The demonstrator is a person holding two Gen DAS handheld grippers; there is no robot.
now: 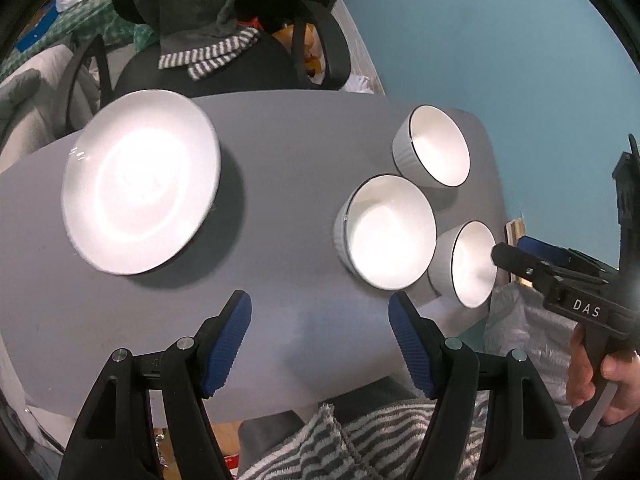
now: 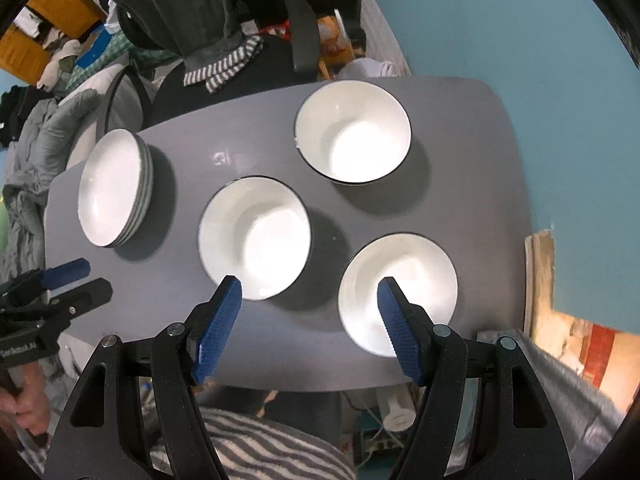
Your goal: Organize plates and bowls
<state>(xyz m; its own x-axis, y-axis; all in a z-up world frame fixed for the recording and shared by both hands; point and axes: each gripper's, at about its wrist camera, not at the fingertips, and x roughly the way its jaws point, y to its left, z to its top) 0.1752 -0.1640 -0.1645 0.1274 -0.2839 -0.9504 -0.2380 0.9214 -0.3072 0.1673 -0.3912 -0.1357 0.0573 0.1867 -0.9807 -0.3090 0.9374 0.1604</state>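
Hanging above a grey table, both grippers point steeply down with jaws spread and nothing between them. The left gripper is over bare tabletop at the near edge, between a plate stack on its left and three bowls on its right. From this view the stack looks like a single white plate; the right wrist view catches its side and shows several plates piled together. The left view shows the ribbed outer walls of the far bowl, middle bowl and near bowl, the last two nearly touching. The right view looks straight into them and shows all three standing apart in a triangle. The right gripper hovers over the gap between the middle bowl and the near bowl. Each view also catches the other gripper at its edge, held in a hand. A chair draped with clothing stands behind the table.
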